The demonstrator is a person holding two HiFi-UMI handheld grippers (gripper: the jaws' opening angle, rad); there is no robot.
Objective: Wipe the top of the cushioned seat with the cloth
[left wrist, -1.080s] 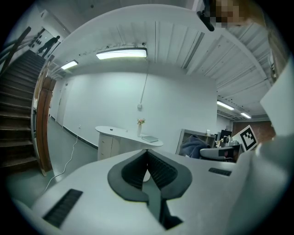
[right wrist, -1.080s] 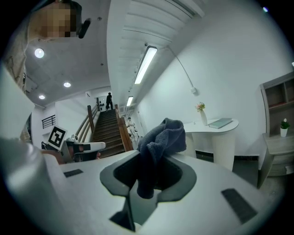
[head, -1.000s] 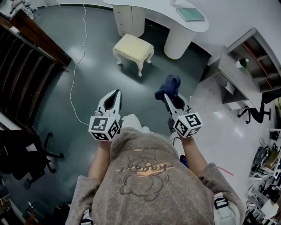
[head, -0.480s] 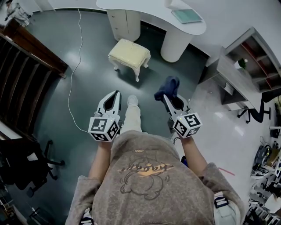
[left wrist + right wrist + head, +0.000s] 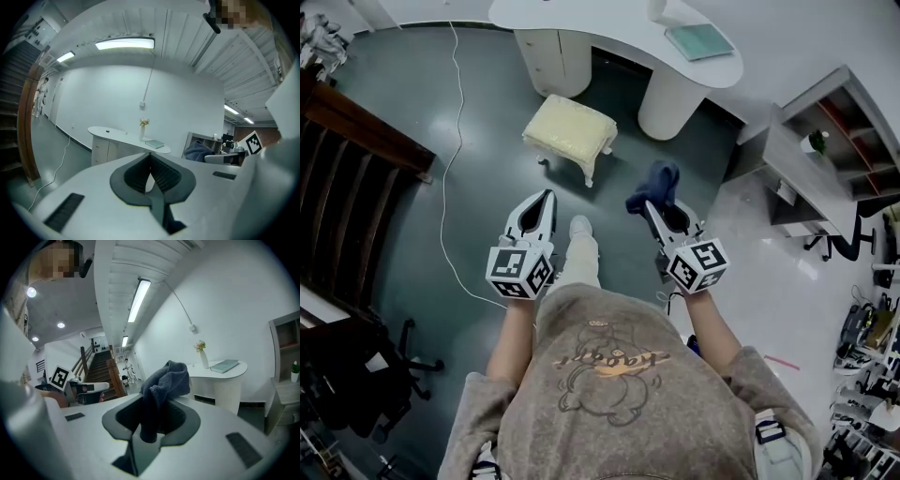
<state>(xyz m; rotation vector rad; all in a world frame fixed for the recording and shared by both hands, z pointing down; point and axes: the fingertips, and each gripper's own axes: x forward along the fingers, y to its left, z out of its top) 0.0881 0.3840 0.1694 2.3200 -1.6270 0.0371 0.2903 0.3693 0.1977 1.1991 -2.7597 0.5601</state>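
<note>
soft fuzzy cloth; padded fabric seat (glossy floor beneath).

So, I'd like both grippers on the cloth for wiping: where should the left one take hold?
Probably the bunched free end of the cloth that sticks out past the right gripper, coming in from the side of the left gripper. The lower part is already pinched in the right jaws.

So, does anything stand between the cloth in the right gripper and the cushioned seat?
Nothing visible. Only bare floor lies between the cloth in the right gripper and the cushioned seat; the white cable runs off to the left.
</note>
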